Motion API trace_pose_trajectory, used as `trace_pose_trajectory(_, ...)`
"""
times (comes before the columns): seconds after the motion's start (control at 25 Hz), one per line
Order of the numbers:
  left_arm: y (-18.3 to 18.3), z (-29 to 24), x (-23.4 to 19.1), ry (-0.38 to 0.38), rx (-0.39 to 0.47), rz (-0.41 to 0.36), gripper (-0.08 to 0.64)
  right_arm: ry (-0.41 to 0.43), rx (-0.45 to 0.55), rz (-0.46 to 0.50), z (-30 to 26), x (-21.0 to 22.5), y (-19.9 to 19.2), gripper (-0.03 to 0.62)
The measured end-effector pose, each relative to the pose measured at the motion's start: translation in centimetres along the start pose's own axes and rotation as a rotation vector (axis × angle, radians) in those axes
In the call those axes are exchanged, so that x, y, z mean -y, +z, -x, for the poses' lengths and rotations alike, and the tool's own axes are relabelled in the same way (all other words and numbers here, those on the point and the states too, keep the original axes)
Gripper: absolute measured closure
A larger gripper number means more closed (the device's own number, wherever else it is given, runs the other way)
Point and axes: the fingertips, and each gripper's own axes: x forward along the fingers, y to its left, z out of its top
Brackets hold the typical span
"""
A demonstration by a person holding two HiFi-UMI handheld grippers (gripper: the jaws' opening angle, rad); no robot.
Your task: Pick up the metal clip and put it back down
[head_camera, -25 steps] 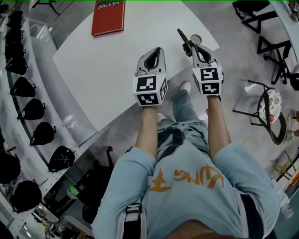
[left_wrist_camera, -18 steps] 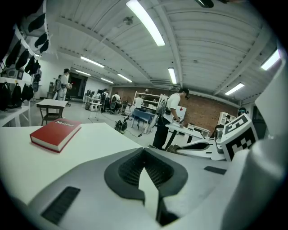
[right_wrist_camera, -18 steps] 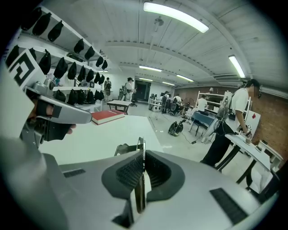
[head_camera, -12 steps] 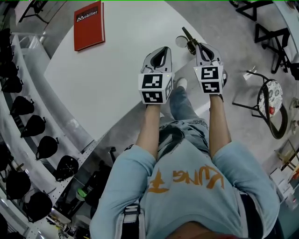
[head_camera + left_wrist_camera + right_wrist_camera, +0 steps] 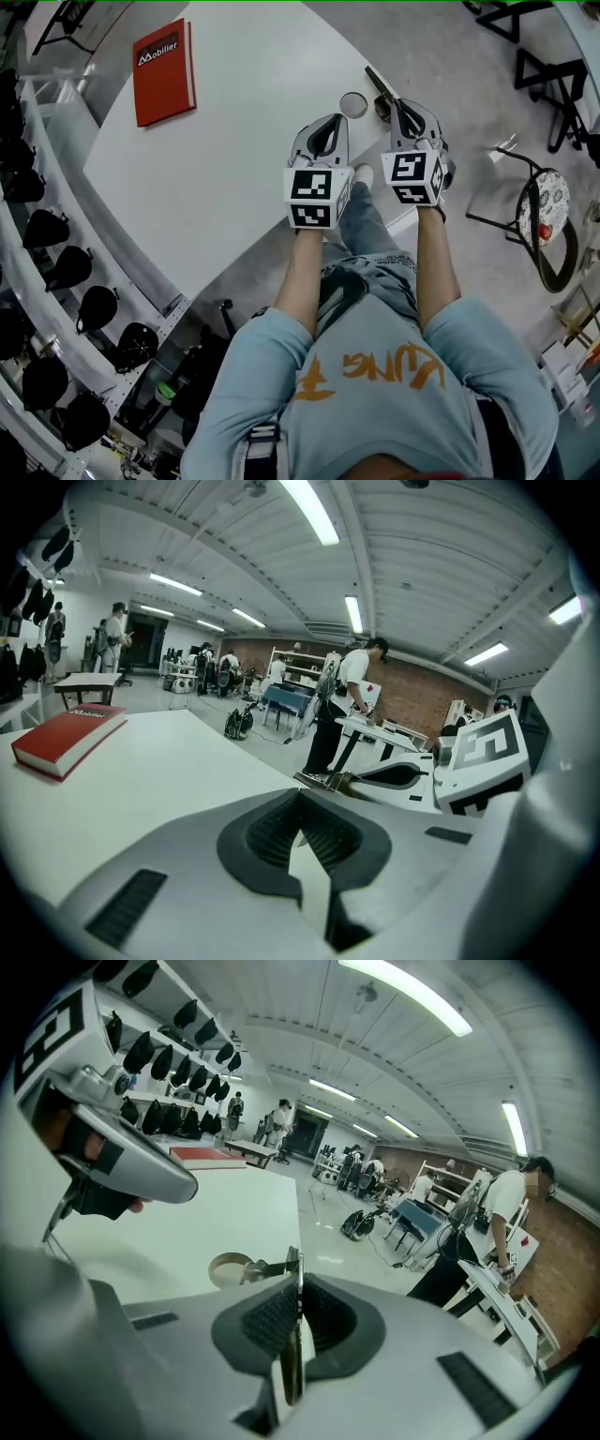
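The metal clip (image 5: 378, 84) is a thin dark strip held in my right gripper (image 5: 397, 106), which is shut on it. It juts out past the jaws over the right part of the white table (image 5: 234, 141). In the right gripper view the clip (image 5: 293, 1330) stands edge-on between the pads, and its tip points at a small round ring (image 5: 228, 1267) lying on the table. In the head view that ring (image 5: 353, 104) lies just left of the clip. My left gripper (image 5: 325, 124) hovers beside it over the table, its jaws shut with nothing between them (image 5: 300, 806).
A red book (image 5: 163, 70) lies at the table's far left. The table's near edge runs just under both hands. Black stools and a round chair (image 5: 548, 220) stand on the floor to the right. A rack of dark helmets (image 5: 66, 281) lines the left side.
Both grippers have moved forward and down over the table. The clip, still gripped, has passed from the right of the ring to just beside it on its right.
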Motion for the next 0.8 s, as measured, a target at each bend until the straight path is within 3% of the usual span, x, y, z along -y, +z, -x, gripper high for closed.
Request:
trace_pose_trajectory(0.56,0.3,-2.1,-0.9,0.053,-0.025,0.026,0.538,0.113,0.057,0.160,-2.2,-2.4,0.1,0.556)
trace_pose_trajectory(0.8,0.4,-2.3,-1.2,0.062,-0.022,0.039,0.538,0.173,0.057,0.150,-2.5,-3.8,-0.4,0.503)
